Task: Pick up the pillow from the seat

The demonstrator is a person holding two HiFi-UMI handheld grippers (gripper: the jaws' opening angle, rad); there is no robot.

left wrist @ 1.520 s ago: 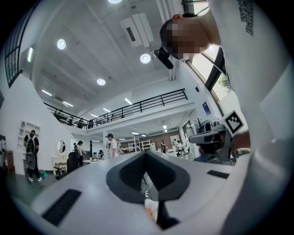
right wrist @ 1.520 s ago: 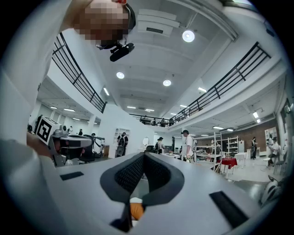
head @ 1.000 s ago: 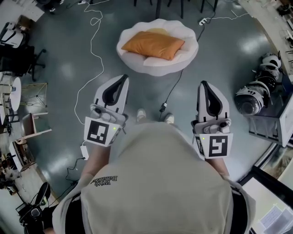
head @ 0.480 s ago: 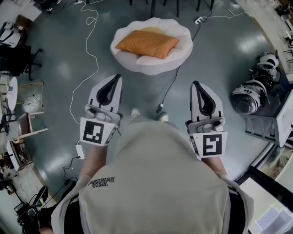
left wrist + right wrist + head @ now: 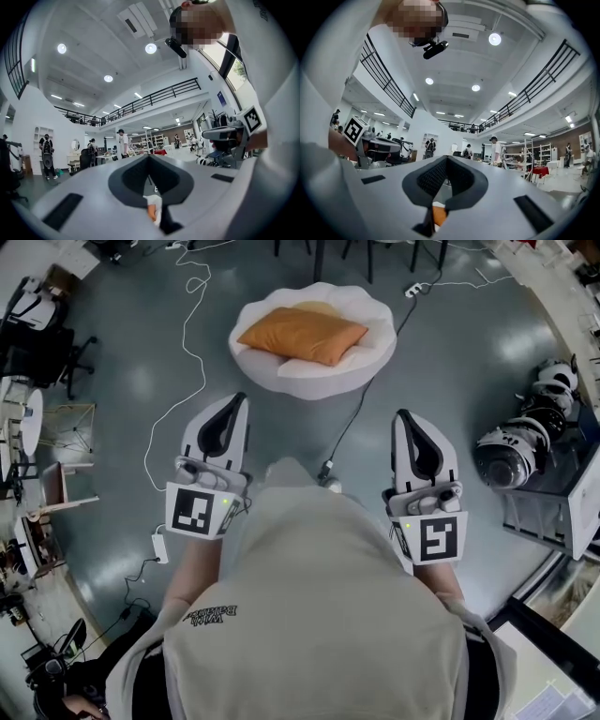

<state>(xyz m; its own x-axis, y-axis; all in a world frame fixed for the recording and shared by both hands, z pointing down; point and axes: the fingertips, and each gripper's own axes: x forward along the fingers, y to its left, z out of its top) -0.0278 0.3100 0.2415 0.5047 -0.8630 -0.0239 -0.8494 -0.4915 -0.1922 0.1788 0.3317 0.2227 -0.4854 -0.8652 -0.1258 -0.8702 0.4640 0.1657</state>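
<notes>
An orange pillow (image 5: 302,334) lies on a white shell-shaped seat (image 5: 319,382) on the floor ahead in the head view. My left gripper (image 5: 241,399) and right gripper (image 5: 404,414) are held side by side at waist height, pointing toward the seat and well short of it. Both are shut with nothing in them. In the left gripper view the shut jaws meet in the left gripper (image 5: 149,158), and a sliver of the pillow (image 5: 151,212) shows below them. The right gripper (image 5: 446,159) looks the same, with the pillow (image 5: 438,214) glimpsed beneath.
A white cable (image 5: 192,329) snakes over the grey floor left of the seat. A black cable (image 5: 359,407) runs from the seat toward the person's feet. White and black machines (image 5: 511,454) stand at the right. Chairs and racks (image 5: 42,343) line the left edge.
The seat and pillow have shifted slightly left in the head view as the person moved. Both grippers keep the same pose and stay shut.
</notes>
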